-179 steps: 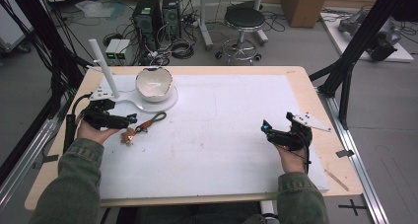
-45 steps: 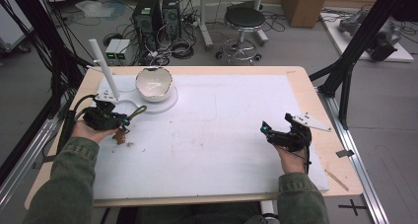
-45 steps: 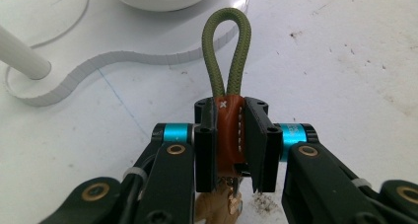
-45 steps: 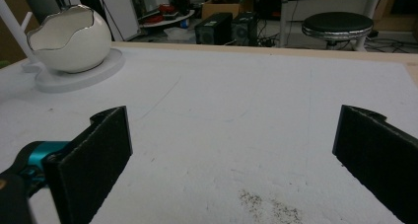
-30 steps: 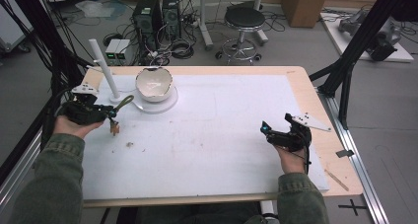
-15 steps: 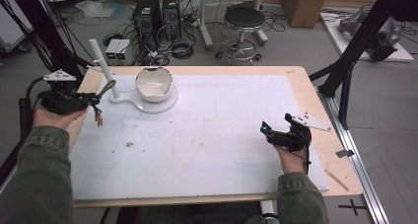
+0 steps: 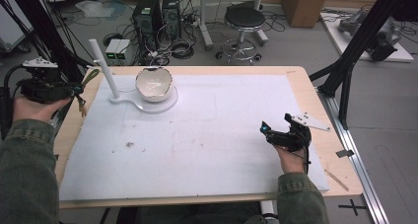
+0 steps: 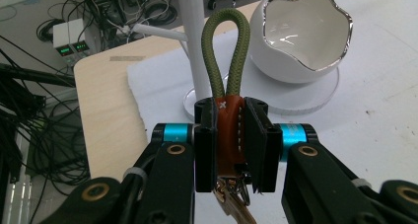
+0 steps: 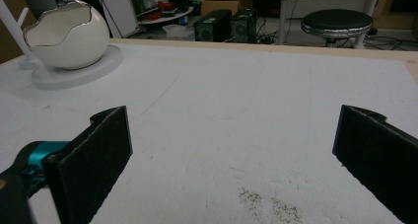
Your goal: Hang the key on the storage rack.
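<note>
White foam sheet (image 7: 222, 135) covers the wooden table (image 7: 315, 100), PC towers and a stool on the floor at 12 o'clock behind it. My left gripper (image 8: 231, 140) is clamped on the brown leather tab of a keychain (image 8: 227, 81); its olive cord loop points at the white post stand (image 7: 106, 73) and egg-shaped bowl (image 7: 154, 84), keys below cut off. My right gripper (image 9: 231, 150) rests at 4 o'clock, jaws wide apart, nothing between.

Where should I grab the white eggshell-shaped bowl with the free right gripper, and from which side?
Probably by its rim, from above: the bowl is round and wide, so the right gripper likely can't span its body. One jaw inside, one outside, at the lower dip in the jagged edge, on the side away from the white post.
</note>
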The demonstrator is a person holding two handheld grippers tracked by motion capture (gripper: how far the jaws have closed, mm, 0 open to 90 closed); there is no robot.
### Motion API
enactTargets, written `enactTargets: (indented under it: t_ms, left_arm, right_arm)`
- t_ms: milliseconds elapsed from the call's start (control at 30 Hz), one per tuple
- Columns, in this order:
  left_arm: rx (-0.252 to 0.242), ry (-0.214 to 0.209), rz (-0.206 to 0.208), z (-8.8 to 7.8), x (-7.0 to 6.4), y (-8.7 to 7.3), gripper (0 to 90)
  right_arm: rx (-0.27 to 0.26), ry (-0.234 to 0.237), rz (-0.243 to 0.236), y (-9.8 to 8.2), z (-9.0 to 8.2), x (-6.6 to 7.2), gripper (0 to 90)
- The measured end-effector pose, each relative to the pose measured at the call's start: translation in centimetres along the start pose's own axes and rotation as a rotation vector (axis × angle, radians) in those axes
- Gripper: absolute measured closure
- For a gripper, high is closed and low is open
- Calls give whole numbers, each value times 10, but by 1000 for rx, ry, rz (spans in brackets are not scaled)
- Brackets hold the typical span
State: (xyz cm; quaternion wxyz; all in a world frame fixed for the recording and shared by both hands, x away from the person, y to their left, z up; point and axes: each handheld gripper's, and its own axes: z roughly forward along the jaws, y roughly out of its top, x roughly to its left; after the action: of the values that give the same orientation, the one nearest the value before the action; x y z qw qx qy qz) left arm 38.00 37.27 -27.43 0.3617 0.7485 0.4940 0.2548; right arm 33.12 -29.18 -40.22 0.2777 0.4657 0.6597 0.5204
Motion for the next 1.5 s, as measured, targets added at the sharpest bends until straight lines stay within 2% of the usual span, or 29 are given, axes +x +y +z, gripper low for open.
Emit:
enactTargets:
  t_ms: [333, 567, 700, 833, 1033, 1167, 1267, 1500]
  left_arm:
    - [-6, 36, -44, 3, 13, 3, 756]
    - [-18, 85, -72, 9, 18, 5, 756]
    - [-20, 95, -100, 14, 22, 5, 756]
    - [-42, 107, -134, 18, 26, 5, 756]
    - [-35, 120, -154, 28, 30, 5, 756]
    - [-53, 135, -193, 32, 33, 5, 757]
    - [-75, 124, -232, 36, 37, 3, 757]
    - [-60, 112, -257, 44, 41, -1, 757]
  right_arm:
    - [2, -2, -4, 0, 1, 0, 5]
    - [7, 3, -1, 0, 1, 1, 5]
    - [4, -1, -8, -1, 1, 0, 5]
    - [4, 0, -3, -2, 0, 0, 6]
    - [-1, -3, 0, -2, -2, -2, 5]
    - [-5, -5, 2, -2, -3, -3, 5]
    - [-3, -3, 1, -2, -3, -3, 5]
    - [-3, 0, 1, -2, -3, -3, 5]
